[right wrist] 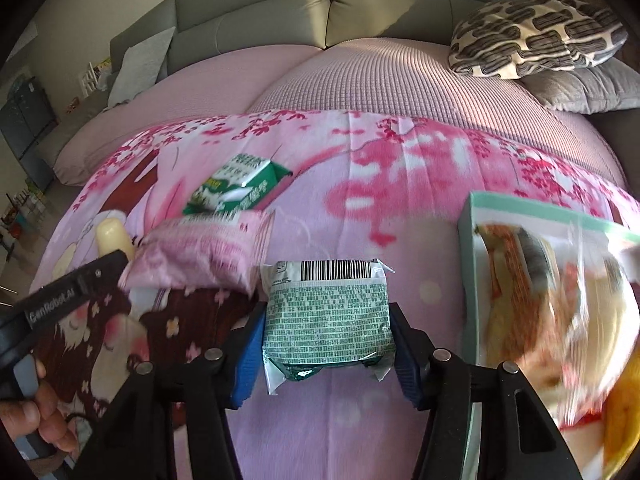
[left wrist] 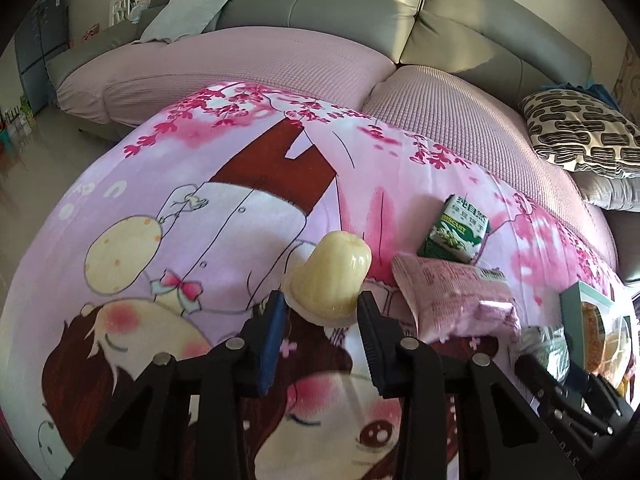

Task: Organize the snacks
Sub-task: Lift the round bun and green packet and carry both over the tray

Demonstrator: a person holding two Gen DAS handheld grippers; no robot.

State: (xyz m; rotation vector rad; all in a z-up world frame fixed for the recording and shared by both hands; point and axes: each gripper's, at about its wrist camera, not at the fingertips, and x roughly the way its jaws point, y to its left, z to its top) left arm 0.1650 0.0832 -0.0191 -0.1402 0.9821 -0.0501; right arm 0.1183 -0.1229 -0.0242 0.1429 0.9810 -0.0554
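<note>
- We see a pale yellow jelly cup (left wrist: 330, 276) at centre frame in the left view, tipped on its side.
- A green and white biscuit box (left wrist: 456, 230) lies right of centre, tilted.
- A pink snack packet (left wrist: 456, 296) lies just below it.
- A mint-green wrapped packet (right wrist: 326, 320), barcode uppermost, sits centre frame in the right view.
- A teal-edged box (right wrist: 520, 280) of clear-wrapped snacks fills the right side.

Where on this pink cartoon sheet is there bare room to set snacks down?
Free: the sheet left of the jelly cup, and the stretch between the green biscuit box and teal box. Crowded: around the pink packet.
</note>
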